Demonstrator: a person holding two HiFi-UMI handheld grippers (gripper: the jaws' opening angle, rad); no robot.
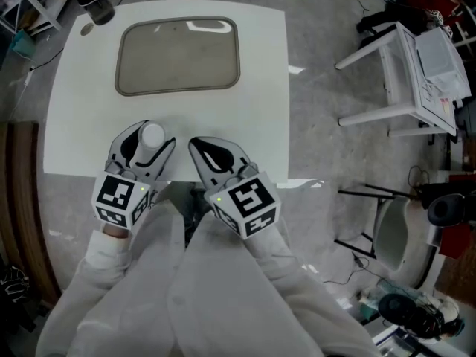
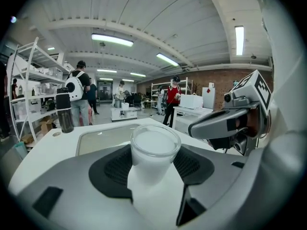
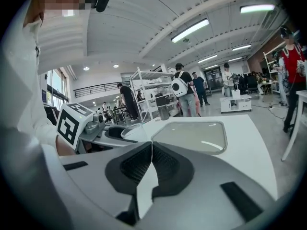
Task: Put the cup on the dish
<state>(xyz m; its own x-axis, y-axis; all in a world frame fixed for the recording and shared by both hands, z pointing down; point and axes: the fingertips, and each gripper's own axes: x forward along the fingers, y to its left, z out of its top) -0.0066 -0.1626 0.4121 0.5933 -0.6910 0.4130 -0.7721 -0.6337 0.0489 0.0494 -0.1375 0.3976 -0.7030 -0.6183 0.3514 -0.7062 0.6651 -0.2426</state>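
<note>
A white translucent cup (image 1: 152, 136) stands upright between the jaws of my left gripper (image 1: 143, 149), which is shut on it near the table's front edge. In the left gripper view the cup (image 2: 154, 150) fills the gap between the dark pads. The dish, a rounded rectangular beige tray (image 1: 177, 56), lies flat on the white table farther back; it also shows as the dish (image 2: 108, 136) and the dish (image 3: 192, 135) in the gripper views. My right gripper (image 1: 210, 157) rests beside the left one, its jaws shut with nothing between them (image 3: 151, 147).
A dark tumbler (image 1: 95, 2) and a small round lid (image 1: 87, 29) stand at the table's (image 1: 260, 88) far left corner. A white side table (image 1: 413, 73) stands on the floor to the right. People and shelving show in the background of both gripper views.
</note>
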